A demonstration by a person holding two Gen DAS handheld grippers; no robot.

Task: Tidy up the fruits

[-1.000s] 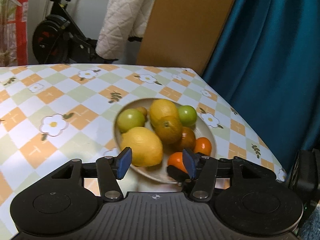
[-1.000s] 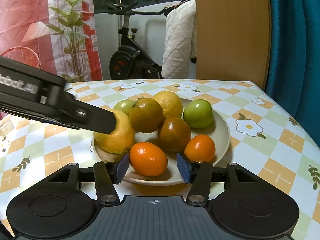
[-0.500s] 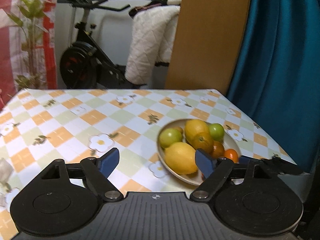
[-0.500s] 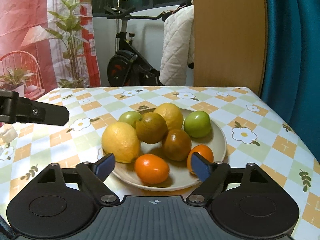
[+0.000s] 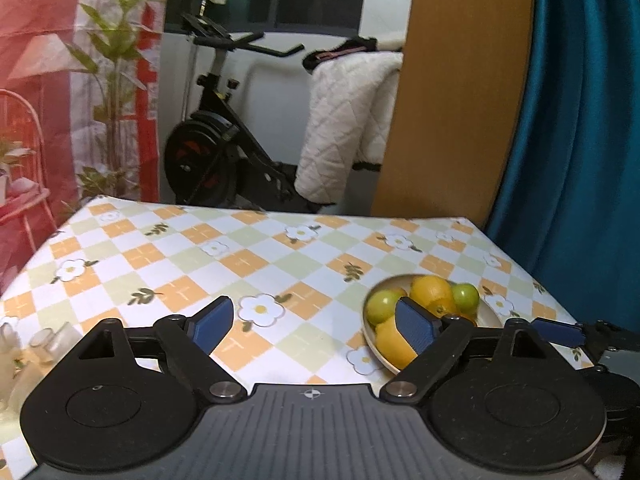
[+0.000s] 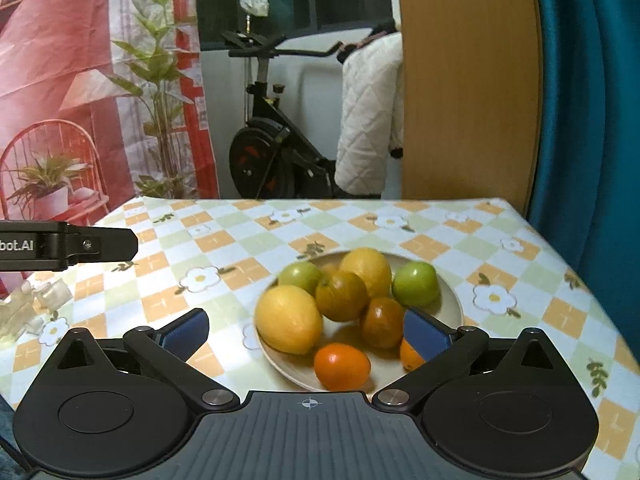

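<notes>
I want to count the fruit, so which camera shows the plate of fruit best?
The right wrist view: the plate sits centred and near, with the lemon, green fruits and oranges mostly unobstructed. In the left wrist view the plate is small, off to the right, and partly hidden behind a finger of the left gripper.

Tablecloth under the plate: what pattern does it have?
Tablecloth: orange, green and white checks with daisies; right wrist view.

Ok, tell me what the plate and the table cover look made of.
Plate: likely glazed ceramic, possibly melamine; smooth beige rim with a dull sheen. Table cover: probably wipeable vinyl or oilcloth; printed checks and flowers, lying flat with a faint gloss.
</notes>
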